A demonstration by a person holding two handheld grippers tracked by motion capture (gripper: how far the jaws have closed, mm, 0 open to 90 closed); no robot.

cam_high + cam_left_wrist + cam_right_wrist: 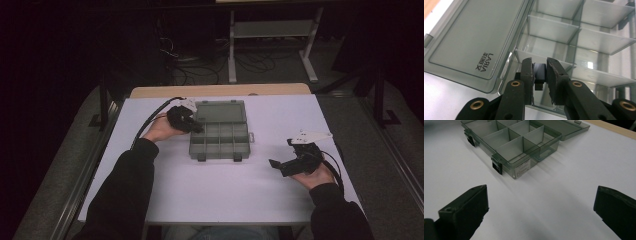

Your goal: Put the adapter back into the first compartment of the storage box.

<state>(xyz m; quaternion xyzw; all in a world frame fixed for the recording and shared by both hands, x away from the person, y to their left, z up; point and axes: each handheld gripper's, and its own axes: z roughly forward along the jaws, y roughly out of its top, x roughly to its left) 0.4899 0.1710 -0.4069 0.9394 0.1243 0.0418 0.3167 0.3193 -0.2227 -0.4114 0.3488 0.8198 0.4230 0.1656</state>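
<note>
High view: a grey-green compartment box [220, 140] lies at the middle of the white desk [210, 195], its lid [221, 111] folded flat open toward twelve o'clock. The left gripper [192, 125] sits at the box's ten o'clock corner, over the compartment next to the hinge. In the left gripper view its jaws are pressed onto a small black block [539, 72], held above that compartment just beside the lid, which bears printed lettering. The right gripper [281, 166] rests well apart from the box, at its four o'clock, low over bare desk; in the right gripper view its jaws stand spread wide with nothing between them.
</note>
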